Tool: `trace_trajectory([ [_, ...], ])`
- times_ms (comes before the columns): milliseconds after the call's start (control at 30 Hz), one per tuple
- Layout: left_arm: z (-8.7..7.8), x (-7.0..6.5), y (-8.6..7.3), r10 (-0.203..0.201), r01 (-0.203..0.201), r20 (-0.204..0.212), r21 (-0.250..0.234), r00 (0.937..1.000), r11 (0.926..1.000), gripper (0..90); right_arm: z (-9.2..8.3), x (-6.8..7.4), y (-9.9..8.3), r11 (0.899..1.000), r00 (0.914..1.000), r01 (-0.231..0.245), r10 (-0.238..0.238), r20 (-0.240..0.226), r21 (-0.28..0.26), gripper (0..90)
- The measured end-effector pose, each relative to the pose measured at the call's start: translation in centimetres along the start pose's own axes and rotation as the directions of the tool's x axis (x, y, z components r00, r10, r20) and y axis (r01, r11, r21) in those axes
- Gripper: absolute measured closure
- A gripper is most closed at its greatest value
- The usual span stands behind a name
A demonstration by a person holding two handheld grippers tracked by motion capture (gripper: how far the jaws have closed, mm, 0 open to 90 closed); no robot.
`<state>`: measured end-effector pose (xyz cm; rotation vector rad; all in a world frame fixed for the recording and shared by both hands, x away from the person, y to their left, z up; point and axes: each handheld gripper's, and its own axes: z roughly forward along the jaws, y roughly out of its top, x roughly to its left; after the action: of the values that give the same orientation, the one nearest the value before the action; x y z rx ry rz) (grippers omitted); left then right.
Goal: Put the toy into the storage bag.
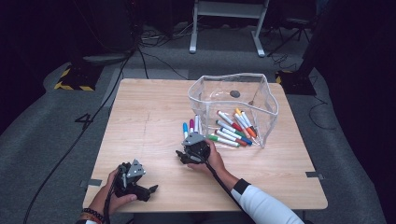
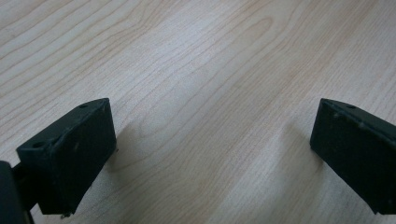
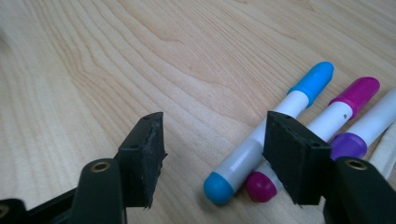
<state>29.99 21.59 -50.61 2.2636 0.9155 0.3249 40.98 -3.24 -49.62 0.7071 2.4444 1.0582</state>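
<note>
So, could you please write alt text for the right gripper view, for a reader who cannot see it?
The right gripper hangs open over a wooden table, its two black jaws framing the near end of a blue-capped marker. A magenta-capped marker and a purple-capped one lie beside it.

- Wooden table (image 1: 149, 116), light grain.
- Grey carpet floor (image 1: 42, 140) around it.
- White frame legs (image 1: 224, 28) far behind.
- Black cables (image 1: 154, 60) far left.

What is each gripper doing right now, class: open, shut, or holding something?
Left gripper: open, nothing between the jaws, over bare table.
Right gripper: open, holding nothing, jaws beside the blue marker.
</note>
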Motion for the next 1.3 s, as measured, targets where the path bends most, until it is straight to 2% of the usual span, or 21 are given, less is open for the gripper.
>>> trace_trajectory([
  [167,0.0,0.0,0.0,0.0,0.0,0.0,0.0,1.0,1.0,0.6,0.7,-0.5,-0.1,0.998,0.9988,-0.05,0.05,0.002,0.026,39.2],
  [267,0.0,0.0,0.0,0.0,0.0,0.0,0.0,1.0,1.0,0.6,0.7,-0.8,-0.1,0.997,0.9975,-0.071,0.071,-0.003,0.026,50.6],
  [333,0.0,0.0,0.0,0.0,0.0,0.0,0.002,1.0,1.0,0.6,0.7,-1.0,-0.1,0.996,0.996,-0.083,0.084,-0.029,0.03,59.1],
  [467,0.0,0.0,0.0,-0.001,0.001,0.0,0.001,1.0,1.0,0.6,0.2,-1.1,-0.3,0.997,0.995,-0.067,0.07,-0.072,0.039,75.6],
  [533,0.0,0.0,0.0,0.0,0.0,0.0,0.0,1.0,1.0,0.6,-0.2,-1.2,-0.6,0.997,0.9935,-0.053,0.058,-0.098,0.049,76.1],
  [633,0.0,0.0,0.0,0.0,0.0,0.0,0.0,1.0,1.0,0.6,-1.5,-1.1,-1.4,0.998,0.9924,0.0,0.007,-0.123,0.055,76.3],
  [700,0.0,0.0,0.0,0.0,0.0,0.0,0.0,1.0,1.0,0.6,-2.4,-1.4,-2.1,0.998,0.9892,0.02,-0.01,-0.146,0.065,76.2],
  [767,0.0,0.0,0.0,0.0,0.0,0.0,0.0,1.0,1.0,0.6,-3.9,-1.9,-3.3,0.996,0.9814,0.043,-0.029,-0.19,0.073,76.2],
  [800,0.0,0.0,0.0,0.0,0.0,0.0,0.0,1.0,1.0,0.6,-3.9,-1.9,-3.3,0.996,0.9814,0.043,-0.029,-0.19,0.073,76.2],
  [833,0.0,0.0,0.0,0.0,0.0,0.0,0.0,1.0,1.0,0.6,-5.2,-2.5,-4.5,0.994,0.973,0.083,-0.066,-0.221,0.067,76.2],
  [900,0.0,0.0,0.0,0.0,0.0,0.001,0.0,1.0,1.0,0.5,-6.6,-3.1,-5.8,0.992,0.9579,0.116,-0.097,-0.27,0.057,76.2],
  [933,0.0,0.0,0.0,0.0,0.0,0.001,0.0,1.0,1.0,0.5,-6.6,-3.1,-5.8,0.992,0.9579,0.116,-0.097,-0.27,0.057,76.2],
  [967,0.0,0.0,0.0,0.002,-0.002,0.003,-0.002,1.0,1.0,0.5,-8.1,-3.8,-7.2,0.989,0.9384,0.134,-0.108,-0.328,0.057,76.0],
  [1067,0.1,0.1,0.1,0.006,-0.006,0.002,-0.001,1.0,1.0,0.5,-10.3,-4.9,-8.9,0.984,0.9226,0.159,-0.121,-0.366,0.076,75.8],
  [1100,0.1,0.1,0.1,0.005,-0.005,0.004,0.0,1.0,1.0,0.5,-11.0,-5.2,-9.5,0.981,0.9195,0.175,-0.134,-0.37,0.079,75.8],
  [1133,0.1,0.1,0.1,0.005,-0.005,0.004,0.0,1.0,1.0,0.5,-11.0,-5.2,-9.5,0.981,0.9195,0.175,-0.134,-0.37,0.079,75.8],
  [1167,0.1,0.1,0.1,0.008,-0.008,0.002,0.002,1.0,1.0,0.5,-11.6,-5.6,-10.0,0.981,0.916,0.176,-0.13,-0.379,0.087,74.9],
  [1200,0.1,0.1,0.2,0.006,-0.006,0.006,0.001,1.0,1.0,0.5,-12.3,-6.1,-10.6,0.981,0.9053,0.17,-0.117,-0.408,0.095,73.9],
  [1233,0.2,0.1,0.2,0.008,-0.008,0.008,0.003,0.9999,1.0,0.5,-13.2,-6.6,-11.3,0.98,0.9086,0.177,-0.125,-0.399,0.097,70.9],
  [1300,0.2,0.2,0.3,0.014,-0.014,0.007,0.001,0.9999,0.9999,0.4,-13.8,-6.9,-11.8,0.979,0.9137,0.177,-0.125,-0.387,0.102,67.2],
])
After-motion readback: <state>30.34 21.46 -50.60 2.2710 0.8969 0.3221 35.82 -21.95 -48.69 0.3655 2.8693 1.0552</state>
